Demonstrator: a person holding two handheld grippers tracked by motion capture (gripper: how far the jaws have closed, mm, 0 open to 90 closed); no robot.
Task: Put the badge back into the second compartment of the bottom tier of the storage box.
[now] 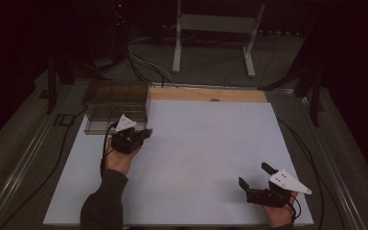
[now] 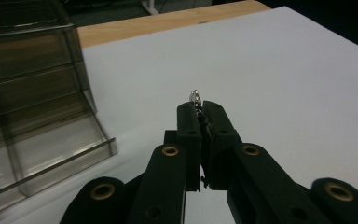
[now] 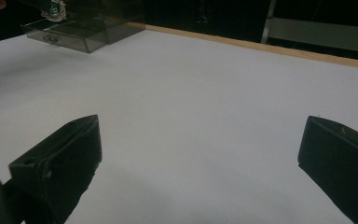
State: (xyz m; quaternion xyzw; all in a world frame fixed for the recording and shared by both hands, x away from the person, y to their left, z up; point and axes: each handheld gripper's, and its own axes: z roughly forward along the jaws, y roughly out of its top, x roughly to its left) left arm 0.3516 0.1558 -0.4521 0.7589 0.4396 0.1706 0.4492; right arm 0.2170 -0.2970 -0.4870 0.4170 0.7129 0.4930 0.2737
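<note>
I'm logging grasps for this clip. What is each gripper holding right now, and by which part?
The left gripper is shut on a small metal piece, pinched low so its tip pokes out; what it is cannot be told. The right gripper is open, holding nothing.

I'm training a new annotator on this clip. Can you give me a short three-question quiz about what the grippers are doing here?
1. True or false: the right gripper has its jaws wide apart and holds nothing.
2. What does the left gripper pinch?
A. a small shiny metal piece
B. a pencil
C. a cloth
3. Fill in: the clear plastic organiser stands at the white board's far ____ corner.

Key: 1 true; 2 A; 3 left.
</note>
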